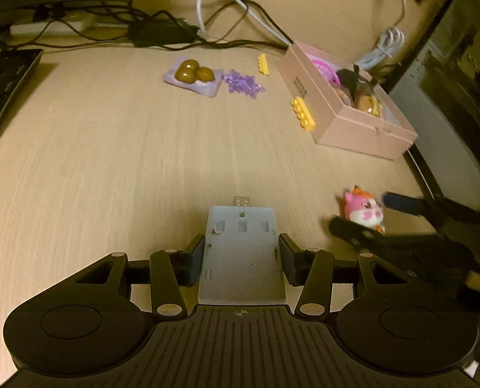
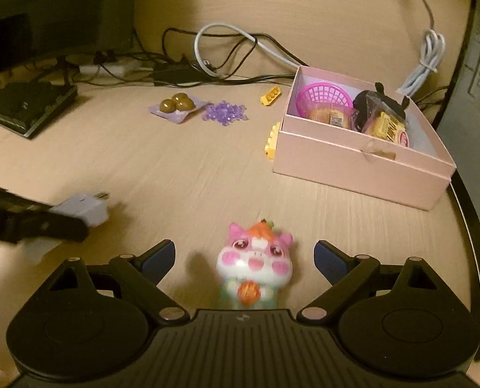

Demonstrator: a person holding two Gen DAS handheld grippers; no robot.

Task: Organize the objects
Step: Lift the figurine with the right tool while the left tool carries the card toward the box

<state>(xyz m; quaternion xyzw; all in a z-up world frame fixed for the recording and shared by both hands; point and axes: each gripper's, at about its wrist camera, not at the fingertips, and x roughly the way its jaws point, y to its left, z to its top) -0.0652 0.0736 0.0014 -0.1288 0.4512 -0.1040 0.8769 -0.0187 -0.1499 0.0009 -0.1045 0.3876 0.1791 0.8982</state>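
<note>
My left gripper (image 1: 241,255) is shut on a grey flat USB adapter (image 1: 242,255), its plug pointing forward; it also shows in the right wrist view (image 2: 84,210). My right gripper (image 2: 244,255) is open, its jaws on either side of a pink and white cat toy (image 2: 254,266) standing on the desk, not touching it. The toy also shows in the left wrist view (image 1: 364,208). A pink box (image 2: 359,168) at the right holds a pink basket (image 2: 324,97) and snack packets (image 2: 385,123).
A yellow brick (image 2: 271,139) lies against the box, another yellow brick (image 2: 270,94) behind it. Purple beads (image 2: 225,112) and a purple tray with brown balls (image 2: 176,105) lie mid-desk. A keyboard (image 2: 26,103) is at the left, cables (image 2: 227,55) at the back, a monitor (image 1: 460,74) at the right.
</note>
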